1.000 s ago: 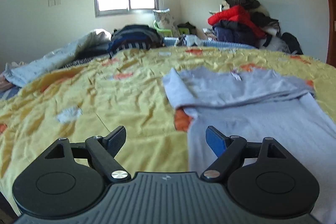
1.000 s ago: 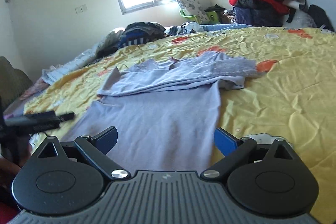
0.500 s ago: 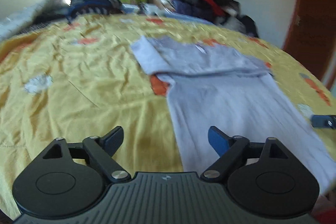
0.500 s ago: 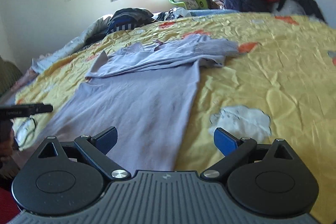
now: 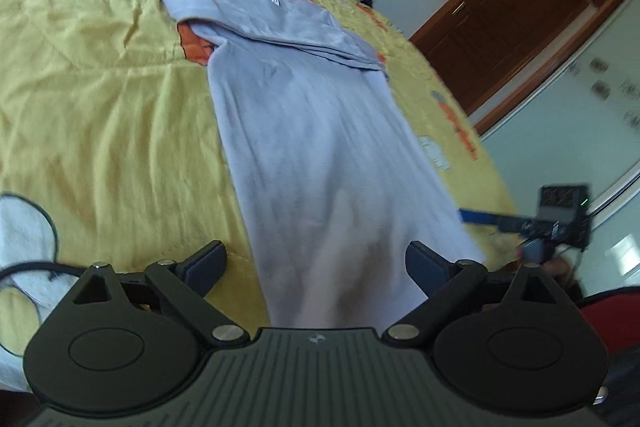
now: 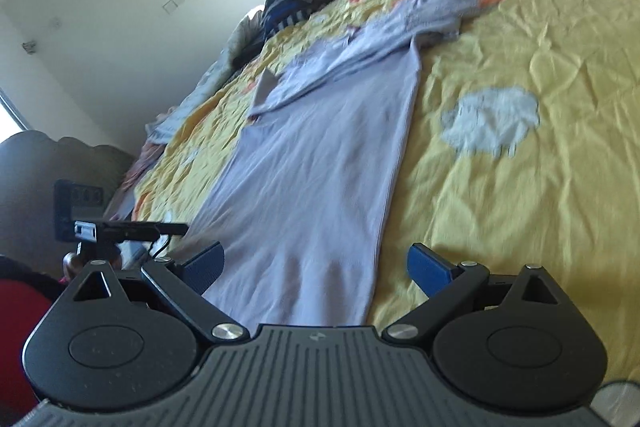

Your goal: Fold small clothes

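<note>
Lilac shirt (image 5: 320, 147) lies flat on the yellow bedspread (image 5: 100, 115), sleeves already folded across — left hand-held gripper (image 5: 316, 265) and right hand-held gripper (image 6: 316, 265), both released, the left's jaws just widened, flank its near hem, likely to lift it.

Left claw (image 5: 316, 263) widened — both claws now nearer the shirt's (image 5: 320, 147) hem.

Each wrist camera sat low over the near edge of the yellow bedspread (image 5: 100, 107), looking forward and downward along its own fingers, both views tilted. Both shared the lilac garment (image 5: 320, 147) stretching away, and each caught the opposite gripper at its side.
</note>
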